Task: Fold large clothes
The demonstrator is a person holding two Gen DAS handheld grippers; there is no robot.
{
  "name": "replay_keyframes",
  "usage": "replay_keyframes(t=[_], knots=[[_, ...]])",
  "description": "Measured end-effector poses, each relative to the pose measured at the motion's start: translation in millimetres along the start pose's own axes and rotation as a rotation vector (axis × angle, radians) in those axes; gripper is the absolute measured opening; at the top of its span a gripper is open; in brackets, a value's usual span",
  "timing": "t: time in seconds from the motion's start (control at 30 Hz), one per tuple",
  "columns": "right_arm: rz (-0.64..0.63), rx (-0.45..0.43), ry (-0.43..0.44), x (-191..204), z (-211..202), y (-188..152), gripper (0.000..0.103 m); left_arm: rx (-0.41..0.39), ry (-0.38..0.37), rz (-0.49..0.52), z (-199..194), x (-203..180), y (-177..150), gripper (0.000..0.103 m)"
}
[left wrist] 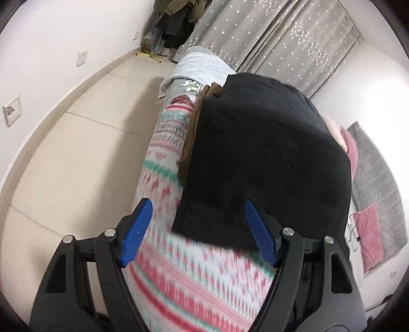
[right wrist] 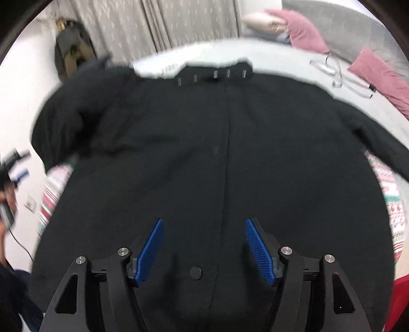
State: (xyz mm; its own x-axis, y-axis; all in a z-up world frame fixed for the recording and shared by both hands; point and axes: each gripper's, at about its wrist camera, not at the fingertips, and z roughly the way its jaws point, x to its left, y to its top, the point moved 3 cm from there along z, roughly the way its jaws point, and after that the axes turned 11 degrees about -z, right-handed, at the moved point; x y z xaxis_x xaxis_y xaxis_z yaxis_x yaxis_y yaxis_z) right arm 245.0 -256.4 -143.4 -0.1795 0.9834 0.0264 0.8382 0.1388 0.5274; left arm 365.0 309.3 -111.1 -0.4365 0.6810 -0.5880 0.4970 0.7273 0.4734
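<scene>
A large black coat lies spread flat, front up, on a bed covered by a pink, green and white patterned blanket. Its collar points away from me, and a button sits near its lower edge. My right gripper hovers open over the coat's lower front with nothing between its blue pads. In the left wrist view the coat shows a brown lining strip along its left side. My left gripper stands open above the coat's corner and the blanket, holding nothing.
Beige tiled floor runs along the bed's left side. Grey starred curtains hang behind the bed, and clothes hang in the corner. Pink pillows, a grey quilt and a loose cable lie at the head.
</scene>
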Motion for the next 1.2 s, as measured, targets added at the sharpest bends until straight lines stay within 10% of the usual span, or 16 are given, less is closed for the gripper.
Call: replay_keyframes(t=[0.37, 0.83, 1.2], knots=[[-0.105, 0.034, 0.036, 42, 36, 11, 0.067, -0.017, -0.130, 0.055, 49, -13, 25, 0.079], [-0.093, -0.033, 0.063, 53, 29, 29, 0.067, -0.121, 0.047, 0.204, 15, -42, 23, 0.020], [-0.067, -0.047, 0.076, 47, 22, 30, 0.067, -0.257, 0.004, 0.260, -94, -81, 14, 0.011]])
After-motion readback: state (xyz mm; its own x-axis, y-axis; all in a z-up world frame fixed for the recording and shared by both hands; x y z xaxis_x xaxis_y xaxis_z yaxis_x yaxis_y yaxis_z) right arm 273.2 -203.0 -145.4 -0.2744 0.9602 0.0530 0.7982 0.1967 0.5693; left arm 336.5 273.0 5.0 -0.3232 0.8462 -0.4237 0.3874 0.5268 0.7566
